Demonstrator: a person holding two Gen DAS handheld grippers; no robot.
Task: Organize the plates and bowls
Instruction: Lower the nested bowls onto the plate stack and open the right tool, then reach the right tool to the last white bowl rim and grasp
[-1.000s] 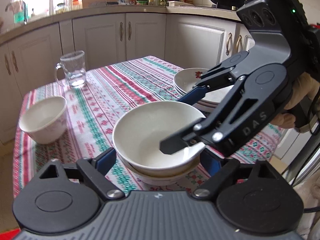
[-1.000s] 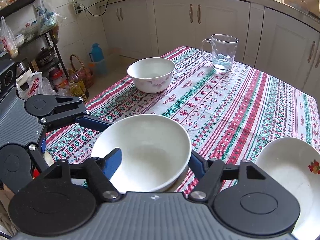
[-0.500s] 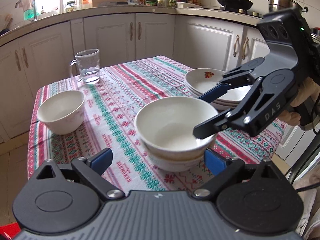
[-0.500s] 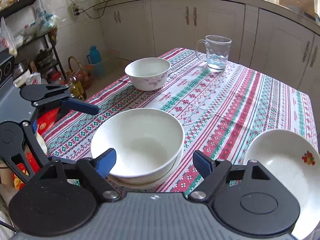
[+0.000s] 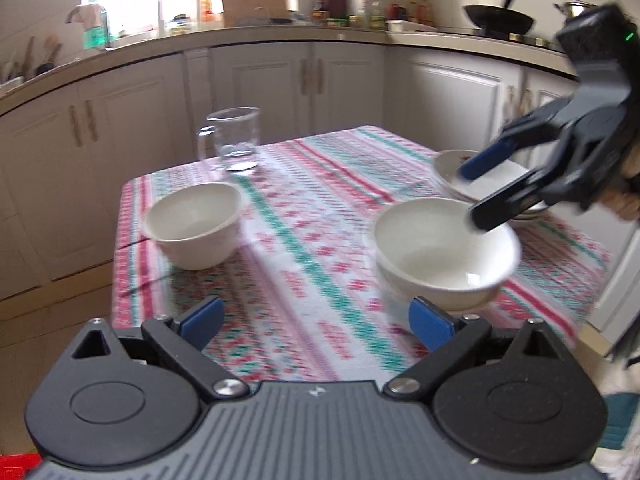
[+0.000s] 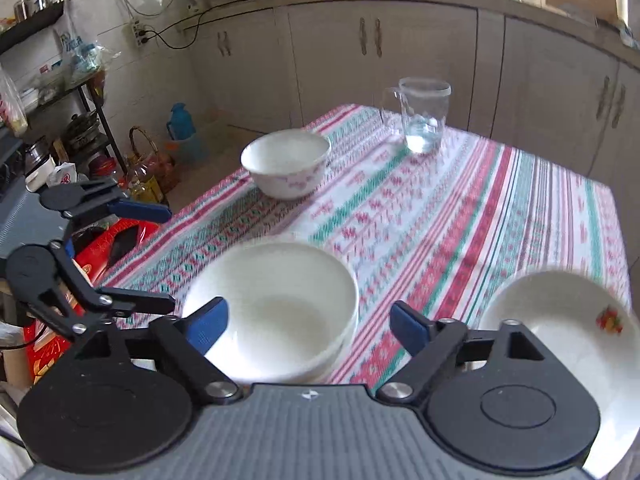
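Note:
Two white bowls sit nested as a stack (image 5: 444,252) (image 6: 280,304) on the striped tablecloth. My right gripper (image 6: 308,324) (image 5: 486,188) hovers over the stack with its jaws opening. The stack lies between the fingers, and the pads are off it. My left gripper (image 5: 316,322) (image 6: 150,258) stands back at the table's edge beside the stack. Its jaws are opening too, with only cloth showing between them. A single white bowl (image 5: 196,224) (image 6: 286,160) with a pink pattern stands farther along the table. Stacked white plates (image 5: 480,184) (image 6: 560,328) lie on the stack's other side.
A glass mug (image 5: 234,140) (image 6: 424,120) holding a little water stands near the table's far edge. White kitchen cabinets (image 5: 280,80) run behind the table. Off the table's side stand a rack, a basket and bottles (image 6: 144,168) on the floor.
Both grippers' jaws have spread off the nested bowls. My left gripper has drawn back and swung aside, so the stack now lies to its right. The right gripper has stayed over the stack.

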